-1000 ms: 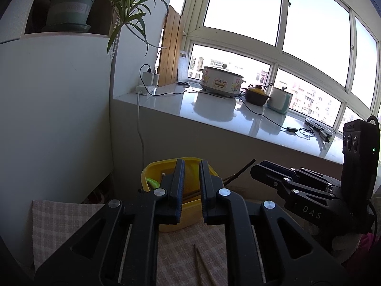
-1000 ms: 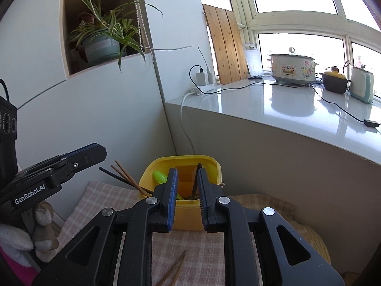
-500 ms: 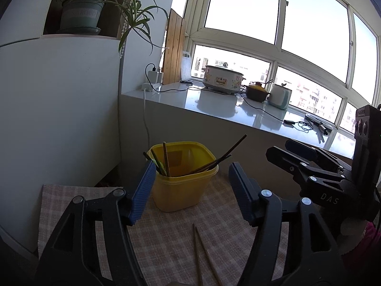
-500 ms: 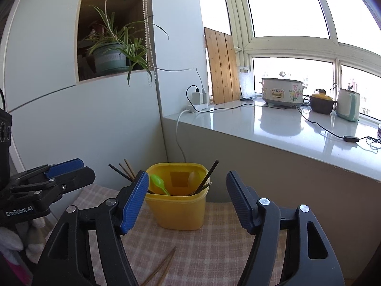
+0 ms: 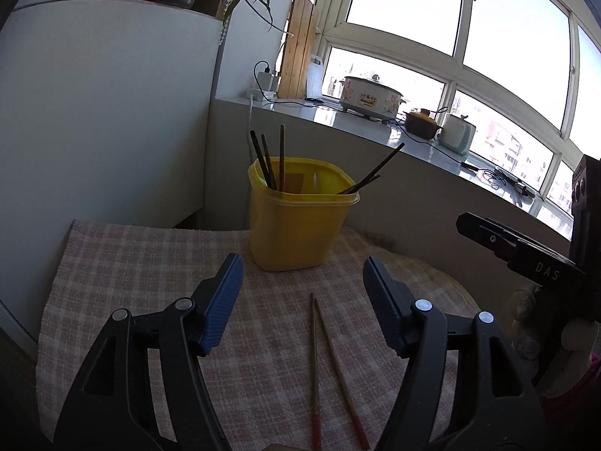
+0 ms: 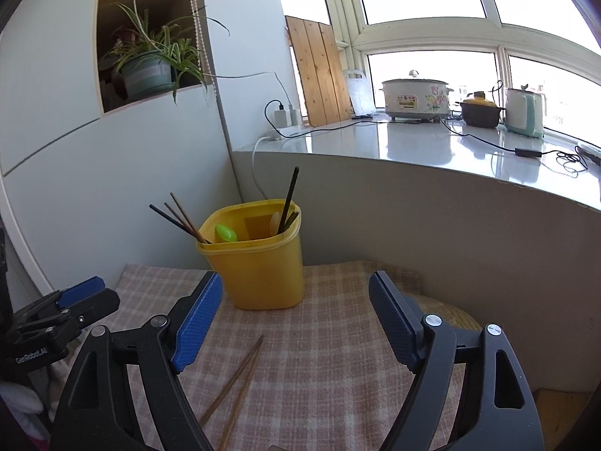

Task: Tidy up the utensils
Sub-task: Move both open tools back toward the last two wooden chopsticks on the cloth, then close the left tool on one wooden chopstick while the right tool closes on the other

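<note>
We hold our left gripper and right gripper with jaws spread wide and empty in front of the yellow cup, dark chopsticks standing inside it, two wooden chopsticks lying on the checkered cloth before it.

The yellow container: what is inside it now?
The yellow container holds several dark chopsticks leaning on its rim, a green spoon and a pale spoon. Its opaque walls hide their lower ends and the bottom.
</note>
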`<state>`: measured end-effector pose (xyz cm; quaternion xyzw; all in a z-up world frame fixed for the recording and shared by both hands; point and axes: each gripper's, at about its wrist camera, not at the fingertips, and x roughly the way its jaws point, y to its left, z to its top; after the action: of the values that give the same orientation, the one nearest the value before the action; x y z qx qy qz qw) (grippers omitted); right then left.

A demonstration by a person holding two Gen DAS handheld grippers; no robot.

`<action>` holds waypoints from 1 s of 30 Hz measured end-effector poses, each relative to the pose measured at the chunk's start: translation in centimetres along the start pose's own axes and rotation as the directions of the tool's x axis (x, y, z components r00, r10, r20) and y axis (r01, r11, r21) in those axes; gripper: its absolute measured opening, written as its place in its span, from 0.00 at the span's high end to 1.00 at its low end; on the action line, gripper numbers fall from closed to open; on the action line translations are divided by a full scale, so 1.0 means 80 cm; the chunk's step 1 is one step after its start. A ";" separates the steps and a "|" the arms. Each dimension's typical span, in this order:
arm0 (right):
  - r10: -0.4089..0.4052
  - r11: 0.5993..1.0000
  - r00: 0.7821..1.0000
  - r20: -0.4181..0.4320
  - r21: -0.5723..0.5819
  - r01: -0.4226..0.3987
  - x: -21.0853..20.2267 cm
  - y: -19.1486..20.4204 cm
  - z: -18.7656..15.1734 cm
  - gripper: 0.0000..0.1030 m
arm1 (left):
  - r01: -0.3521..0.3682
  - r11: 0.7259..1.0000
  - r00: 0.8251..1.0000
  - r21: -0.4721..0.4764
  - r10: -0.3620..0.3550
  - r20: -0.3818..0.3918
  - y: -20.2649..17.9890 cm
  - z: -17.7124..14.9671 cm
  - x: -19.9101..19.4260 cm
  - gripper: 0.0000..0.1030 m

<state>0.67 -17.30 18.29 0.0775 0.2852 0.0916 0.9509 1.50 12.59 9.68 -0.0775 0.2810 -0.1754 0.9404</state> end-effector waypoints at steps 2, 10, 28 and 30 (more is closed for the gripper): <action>0.008 1.000 1.000 -0.020 0.008 -0.008 0.001 -0.001 -0.007 0.22 | 0.015 1.000 0.999 -0.010 -0.015 -0.031 0.001 -0.011 0.007 0.34; 0.036 0.999 0.989 -0.145 0.045 -0.030 0.025 -0.007 -0.044 0.22 | 0.077 0.997 0.981 -0.023 -0.080 -0.177 0.004 -0.053 0.037 0.34; 0.128 0.980 0.932 -0.339 0.188 -0.067 0.069 -0.032 -0.083 0.28 | 0.096 0.990 0.897 0.101 -0.043 -0.440 -0.021 -0.091 0.141 0.72; 0.140 0.977 0.925 -0.353 0.201 -0.071 0.071 -0.033 -0.085 0.29 | 0.092 0.988 0.893 0.123 -0.027 -0.449 -0.025 -0.090 0.148 0.72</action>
<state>1.90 -17.97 9.12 0.1622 0.4594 0.1287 0.8638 6.18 6.00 -1.75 0.0227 0.4731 -0.2367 0.8483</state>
